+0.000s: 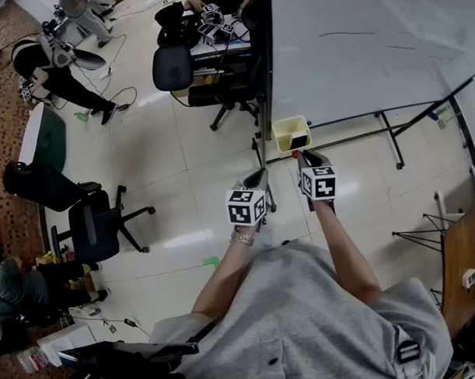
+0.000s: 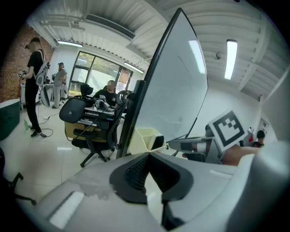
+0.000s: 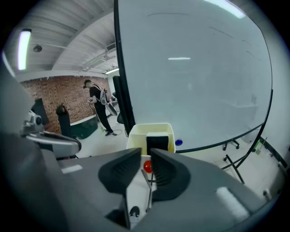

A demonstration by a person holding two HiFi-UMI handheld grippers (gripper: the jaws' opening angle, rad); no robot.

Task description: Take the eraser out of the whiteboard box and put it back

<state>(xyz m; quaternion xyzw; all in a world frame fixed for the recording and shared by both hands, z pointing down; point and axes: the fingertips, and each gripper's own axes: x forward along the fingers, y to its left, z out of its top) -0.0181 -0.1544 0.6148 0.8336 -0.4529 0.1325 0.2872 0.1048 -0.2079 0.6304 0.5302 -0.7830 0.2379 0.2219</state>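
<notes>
eraser (image 3: 157,141) sits in whiteboard box (image 3: 136,137).

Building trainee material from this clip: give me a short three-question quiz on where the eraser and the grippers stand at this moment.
1. True or false: the eraser sits inside the yellow box.
2. The right gripper has its jaws: A) wide apart; B) nearly together, holding nothing; C) clamped on the eraser.
3. Fill in: the yellow box hangs at the edge of the ____.

Key: 1 true; 2 B; 3 whiteboard.
</notes>
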